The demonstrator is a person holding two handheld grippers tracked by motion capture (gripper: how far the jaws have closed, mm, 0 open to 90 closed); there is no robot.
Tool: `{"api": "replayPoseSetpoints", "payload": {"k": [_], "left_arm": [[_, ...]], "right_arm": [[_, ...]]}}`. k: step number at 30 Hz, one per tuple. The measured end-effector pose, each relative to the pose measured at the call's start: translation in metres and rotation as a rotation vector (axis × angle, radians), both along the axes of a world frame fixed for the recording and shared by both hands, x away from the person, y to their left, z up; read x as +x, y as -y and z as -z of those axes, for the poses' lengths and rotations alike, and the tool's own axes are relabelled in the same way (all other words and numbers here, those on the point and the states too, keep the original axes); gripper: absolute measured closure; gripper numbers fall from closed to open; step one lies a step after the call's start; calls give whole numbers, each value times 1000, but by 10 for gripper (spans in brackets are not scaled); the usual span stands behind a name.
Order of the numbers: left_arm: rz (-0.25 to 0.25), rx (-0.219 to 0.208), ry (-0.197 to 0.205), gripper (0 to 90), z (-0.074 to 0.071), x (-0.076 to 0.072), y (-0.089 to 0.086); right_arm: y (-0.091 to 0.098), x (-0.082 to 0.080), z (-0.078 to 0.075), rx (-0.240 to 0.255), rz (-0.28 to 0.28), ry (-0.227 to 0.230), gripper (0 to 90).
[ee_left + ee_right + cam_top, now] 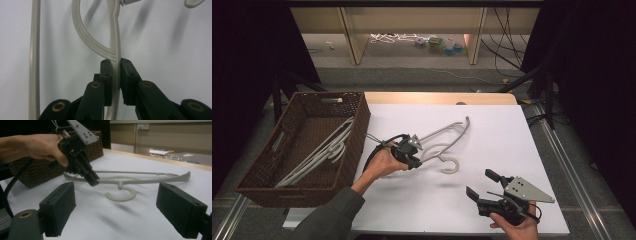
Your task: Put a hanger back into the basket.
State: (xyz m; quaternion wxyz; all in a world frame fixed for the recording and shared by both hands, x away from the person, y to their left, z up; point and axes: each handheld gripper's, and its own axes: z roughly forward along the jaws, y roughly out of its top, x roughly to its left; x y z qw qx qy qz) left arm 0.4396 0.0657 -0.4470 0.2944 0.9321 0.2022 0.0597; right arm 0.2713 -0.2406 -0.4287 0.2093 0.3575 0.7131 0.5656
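Observation:
A pale grey plastic hanger (447,142) lies on the white table (497,125), its hook (451,166) pointing toward the near side. My left gripper (417,161) is shut on one of the hanger's thin arms; in the left gripper view the pads (107,75) pinch the bar (115,50) between them. The right gripper view has the same gripper (92,180) clamped on the hanger (140,178), held by a hand. My right gripper (479,184) stands open near the front right of the table, its jaws wide with nothing between them (120,207).
A dark wicker basket (357,127) stands at the table's left edge with several pale hangers (319,152) inside. Beyond the far edge are wooden shelf legs and cables on the floor. Dark curtains flank both sides.

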Motion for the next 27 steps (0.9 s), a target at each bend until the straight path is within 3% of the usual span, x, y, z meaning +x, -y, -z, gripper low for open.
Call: {"api": "replayPoseSetpoints", "payload": {"k": [1, 5, 6, 7, 9, 11, 12, 14, 20, 26, 27], "left_arm": [[9, 18, 4, 813, -3, 1, -2], [-6, -9, 8, 815, -8, 1, -5], [-1, -10, 15, 816, -10, 1, -6], [-1, -7, 19, 816, -12, 1, -7], [-9, -24, 15, 817, -15, 1, -9], [-33, -63, 13, 817, -17, 0, -10], [-9, -36, 22, 817, -21, 1, -13], [-17, -44, 23, 817, -25, 1, -15], [-19, -81, 23, 818, -39, -4, -20], [-50, -160, 36, 819, -52, -12, -23], [-33, -147, 43, 819, -55, -12, -25]], "right_arm": [[0, 0, -1, -6, 4, 0, 166], [-1, 1, 1, 24, -1, 15, 166], [0, 0, 0, -3, 8, 5, 166], [0, 0, 0, 1, 8, 11, 166], [-1, 1, 1, 26, 0, 13, 166], [0, 0, 0, -1, 8, 7, 166], [0, 0, 0, 0, 8, 10, 166], [-1, 1, 1, 19, -1, 10, 166], [0, 1, 1, 9, 1, 5, 166], [2, 1, 1, -1, 10, 7, 165], [0, 2, 2, 23, 8, 19, 165]]}}
